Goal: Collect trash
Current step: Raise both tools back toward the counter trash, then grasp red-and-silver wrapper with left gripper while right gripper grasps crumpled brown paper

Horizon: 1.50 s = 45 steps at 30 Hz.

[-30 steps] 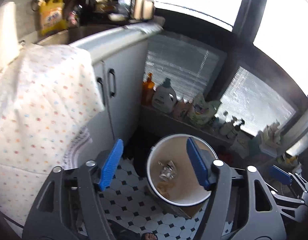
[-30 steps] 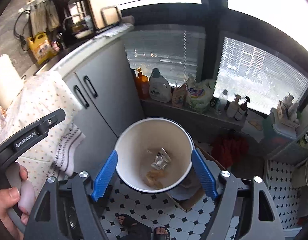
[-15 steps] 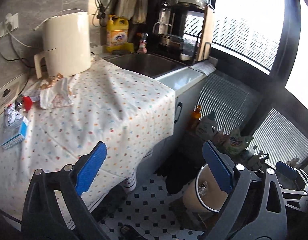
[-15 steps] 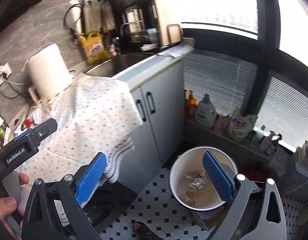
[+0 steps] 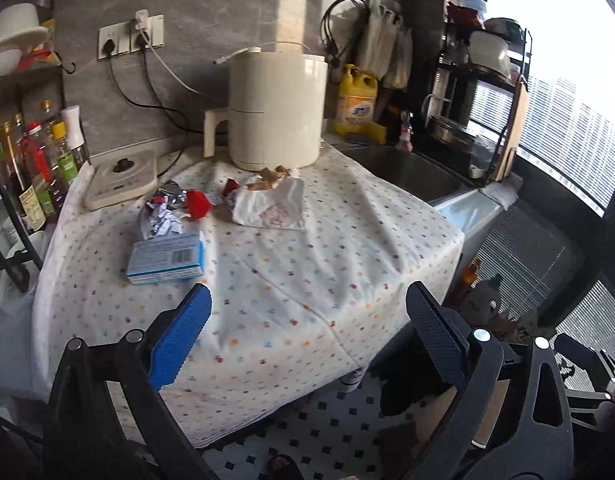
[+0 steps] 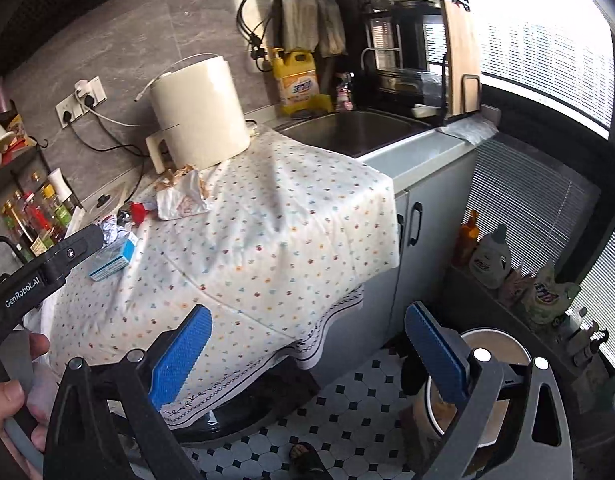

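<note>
Trash lies on the dotted tablecloth (image 5: 307, 280): a blue and white box (image 5: 165, 258), crumpled foil wrappers (image 5: 161, 220), a red scrap (image 5: 197, 204) and a white paper bag (image 5: 269, 208) with brown crumbs. The box (image 6: 111, 258) and the bag (image 6: 179, 198) also show in the right wrist view. My left gripper (image 5: 307, 336) is open and empty above the cloth's near part. My right gripper (image 6: 307, 348) is open and empty at the cloth's hanging edge. The white bin (image 6: 491, 344) stands on the floor, lower right.
A cream appliance (image 5: 275, 108) stands at the back of the cloth. Bottles (image 5: 31, 168) and a rack stand at left. A sink (image 5: 403, 172) and yellow detergent jug (image 5: 355, 100) are at right. Detergent bottles (image 6: 487, 256) line a low shelf by the window.
Both grippers have lifted away from the bin on the floor and swung left and up towards the table. Both stay open and empty.
</note>
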Each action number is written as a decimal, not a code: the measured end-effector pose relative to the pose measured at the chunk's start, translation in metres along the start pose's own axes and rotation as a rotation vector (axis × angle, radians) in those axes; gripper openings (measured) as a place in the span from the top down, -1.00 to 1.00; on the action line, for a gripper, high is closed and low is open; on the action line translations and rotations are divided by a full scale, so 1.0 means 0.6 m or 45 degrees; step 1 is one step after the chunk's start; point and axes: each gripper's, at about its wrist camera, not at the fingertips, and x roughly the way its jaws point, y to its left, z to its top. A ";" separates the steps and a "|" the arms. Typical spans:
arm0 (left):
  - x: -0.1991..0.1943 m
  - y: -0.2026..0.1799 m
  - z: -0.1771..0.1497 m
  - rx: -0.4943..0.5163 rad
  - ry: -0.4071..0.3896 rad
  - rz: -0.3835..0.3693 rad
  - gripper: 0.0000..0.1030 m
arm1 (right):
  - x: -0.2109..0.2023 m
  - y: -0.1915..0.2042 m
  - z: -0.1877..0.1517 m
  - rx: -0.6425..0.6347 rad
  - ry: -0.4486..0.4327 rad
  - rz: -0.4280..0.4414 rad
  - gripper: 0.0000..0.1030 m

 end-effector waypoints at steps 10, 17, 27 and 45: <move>-0.026 0.110 0.021 -0.091 -0.046 0.154 -0.88 | 0.035 0.111 0.035 -0.118 0.011 0.126 -0.84; -0.016 0.189 0.031 -0.176 -0.059 0.244 -0.88 | 0.074 0.191 0.063 -0.213 0.023 0.192 -0.84; 0.020 0.268 0.028 -0.305 -0.040 0.337 -0.88 | 0.137 0.269 0.092 -0.310 0.071 0.294 -0.68; 0.188 0.301 0.087 -0.362 -0.002 0.310 -0.87 | 0.262 0.319 0.169 -0.398 0.100 0.275 -0.55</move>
